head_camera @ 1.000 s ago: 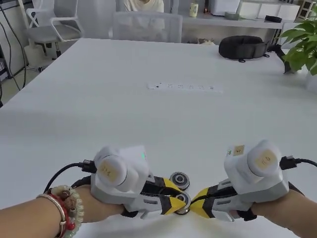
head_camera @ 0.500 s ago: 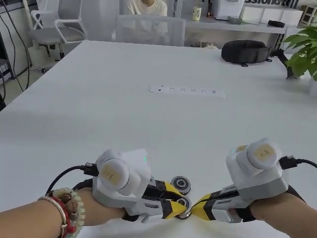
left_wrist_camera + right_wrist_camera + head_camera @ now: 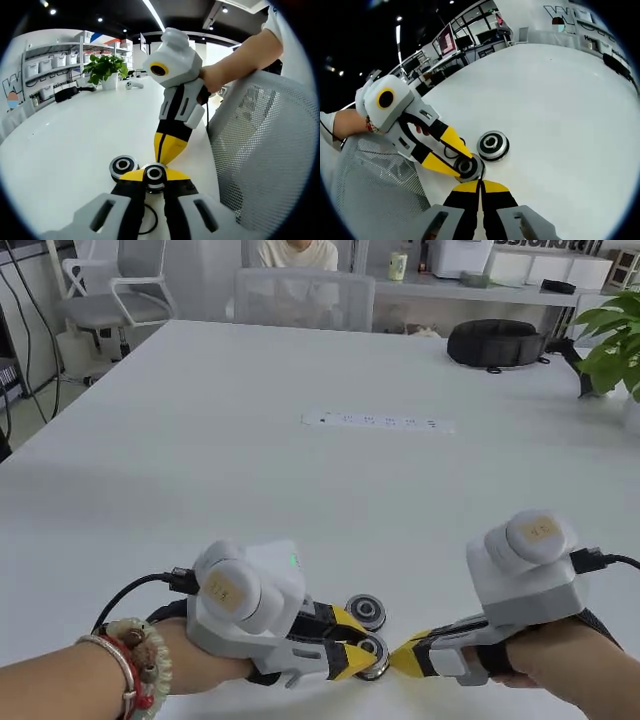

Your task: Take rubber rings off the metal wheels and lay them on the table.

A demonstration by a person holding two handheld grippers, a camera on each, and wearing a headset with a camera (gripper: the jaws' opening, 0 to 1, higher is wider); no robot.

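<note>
As I look down over the white table [image 3: 200, 470], both claws sit close to its near edge with their yellow tips nearly nose to nose. My left claw [image 3: 358, 656] is clenched on a wheel [image 3: 155, 175]. In the left gripper view the two yellow tips hug it from either side, and the wheel stands on edge between them with its bright hub facing the camera. My right claw [image 3: 480, 186] comes at that same wheel from the other side. Its jaws are pressed together with only a thin seam between the tips, and those tips touch the wheel's rim. Whether any rubber is pinched in that seam, I can't tell. From the left gripper view the right claw drops in steeply from above, and its yellow point lands just behind the held wheel.

A second wheel [image 3: 493, 144] lies flat on the table just beside the held one, touched by neither claw. Its dark ring [image 3: 480, 145] is still around the metal.

There's a beaded bracelet [image 3: 135, 660] on my left wrist. Farther up the table lies a white power strip [image 3: 378, 422], well apart from the work. A black bag [image 3: 497, 340] sits near the far right corner, with a green plant [image 3: 610, 340] beside it.
</note>
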